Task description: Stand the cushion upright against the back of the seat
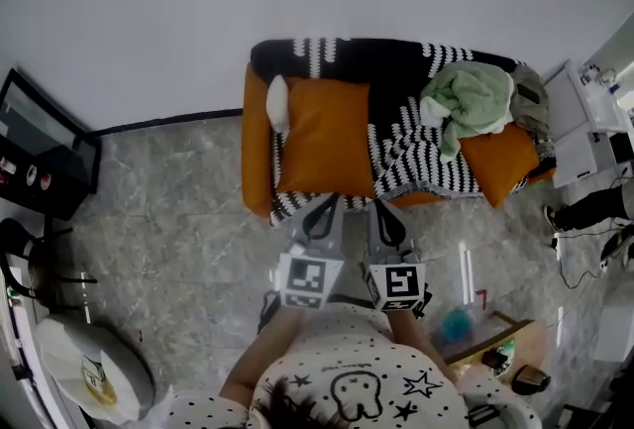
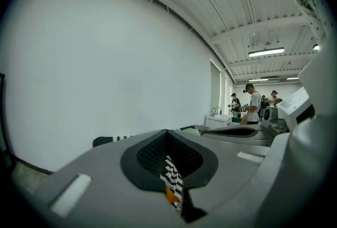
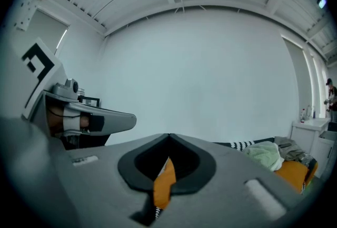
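Observation:
An orange cushion lies flat on the left part of the orange sofa, on a black-and-white striped throw. Both grippers are side by side at the sofa's front edge, just short of the cushion and touching nothing. My left gripper is shut and empty; in the left gripper view its jaws meet, with the throw showing through the slit. My right gripper is also shut and empty, and orange shows through its slit.
A green cloth and a second orange cushion lie at the sofa's right end. A white item sits by the left arm. A black cabinet stands at the left, white furniture at the right. People stand far off.

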